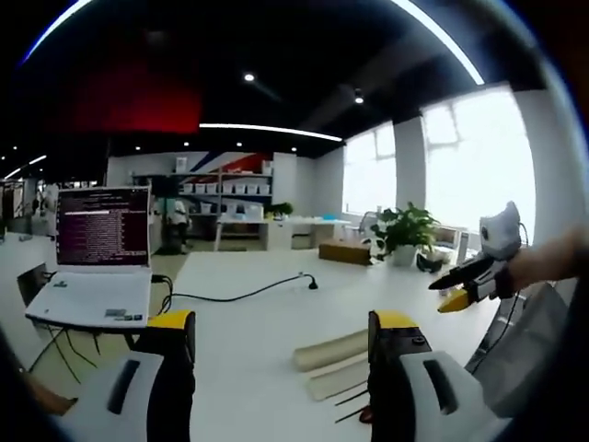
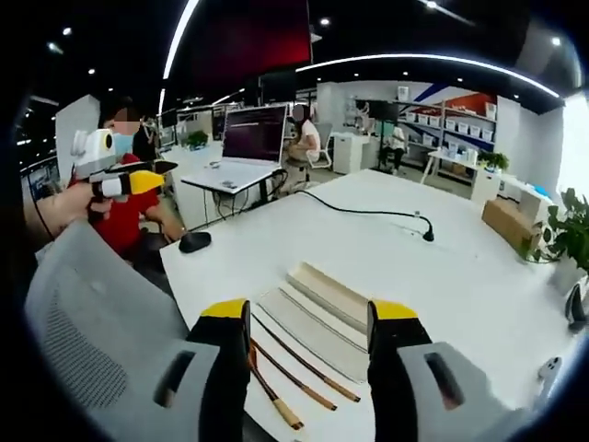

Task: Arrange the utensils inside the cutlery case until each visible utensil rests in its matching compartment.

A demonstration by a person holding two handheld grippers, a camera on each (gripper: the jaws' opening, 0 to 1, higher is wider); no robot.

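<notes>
Right gripper (image 2: 308, 368) — jaws wide, empty — above chopsticks (image 2: 304, 368) beside cutlery case (image 2: 322, 308); thin, stiff, slippery: pinch mid-shaft. Left gripper (image 1: 281, 368) likewise open, empty.

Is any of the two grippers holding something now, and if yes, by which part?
Nothing is held. The left gripper and the right gripper are both open and empty above the white table; the chopsticks lie untouched.
</notes>
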